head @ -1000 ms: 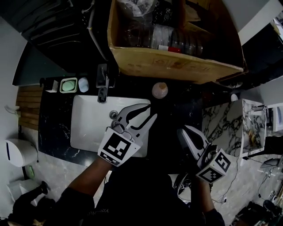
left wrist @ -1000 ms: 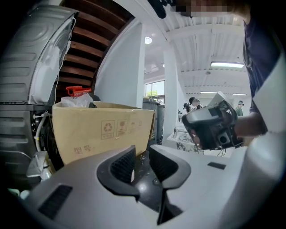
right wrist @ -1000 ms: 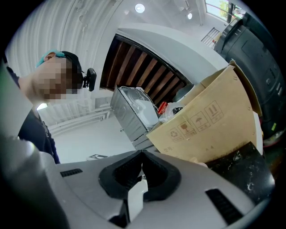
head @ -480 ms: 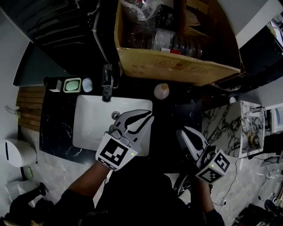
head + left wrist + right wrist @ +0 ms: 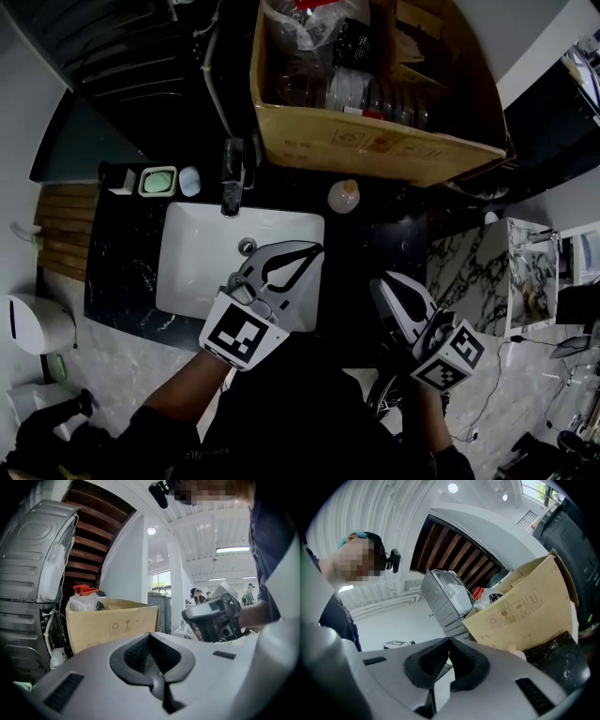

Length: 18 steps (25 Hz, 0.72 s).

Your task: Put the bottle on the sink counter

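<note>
— Bottle [image 5: 344,196]?
— Standing upright near the desk's [image 5: 380,234] back edge, right of the sink basin [image 5: 202,258].
— Left gripper [image 5: 315,248]?
— Hovering at the basin's right edge, its jaws clenching shut with nothing between them.
— Right gripper [image 5: 377,281]?
— Jaws pressing together, holding nothing.

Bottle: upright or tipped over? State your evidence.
Upright: the bottle stands on the counter, cap uppermost.
</note>
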Available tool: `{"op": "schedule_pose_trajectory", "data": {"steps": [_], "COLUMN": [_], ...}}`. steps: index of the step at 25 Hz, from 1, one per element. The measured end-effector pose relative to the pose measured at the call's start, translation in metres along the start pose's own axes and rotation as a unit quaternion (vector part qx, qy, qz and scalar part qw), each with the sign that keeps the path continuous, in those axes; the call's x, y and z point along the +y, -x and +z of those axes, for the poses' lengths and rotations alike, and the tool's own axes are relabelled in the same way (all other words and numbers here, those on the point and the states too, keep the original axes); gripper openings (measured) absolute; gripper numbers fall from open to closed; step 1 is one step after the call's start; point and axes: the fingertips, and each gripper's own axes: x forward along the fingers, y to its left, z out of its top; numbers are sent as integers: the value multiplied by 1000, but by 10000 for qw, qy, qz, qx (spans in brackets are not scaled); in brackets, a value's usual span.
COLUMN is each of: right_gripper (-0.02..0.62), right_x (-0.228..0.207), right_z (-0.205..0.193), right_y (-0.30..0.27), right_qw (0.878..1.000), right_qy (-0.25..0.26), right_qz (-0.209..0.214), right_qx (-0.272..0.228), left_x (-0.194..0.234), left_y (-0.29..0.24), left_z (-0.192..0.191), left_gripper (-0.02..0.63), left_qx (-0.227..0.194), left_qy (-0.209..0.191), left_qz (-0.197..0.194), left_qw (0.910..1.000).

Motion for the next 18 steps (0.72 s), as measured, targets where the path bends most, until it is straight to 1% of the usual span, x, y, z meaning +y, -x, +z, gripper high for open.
{"op": "schedule_pose_trajectory", "data": {"steps": [4,7,12,18], "right_gripper": [26,26,26,26], "right_x": [2,7,7,-2], "right_z": [1,7,9,7], "right_y": [-1,-7,-10,-9], "right_qw": [10000,10000,9999,9998], "right_qy": [54,-1,-1,80], "right_qz": [45,84,126,147], "right_qx": [45,-30,-11,147], "left_x": [-1,-1,-2,3], "left_y": [2,2,1,-4], "left_z": [7,10,13,17], "left_gripper": [8,8,6,6], "left_qx": [-44,-68,-14,-23], "left_qy": [-108,-90,-211,-172], "left_qz": [12,-2,-6,43], "left_qw": [9999,9999,9998,9998]}}
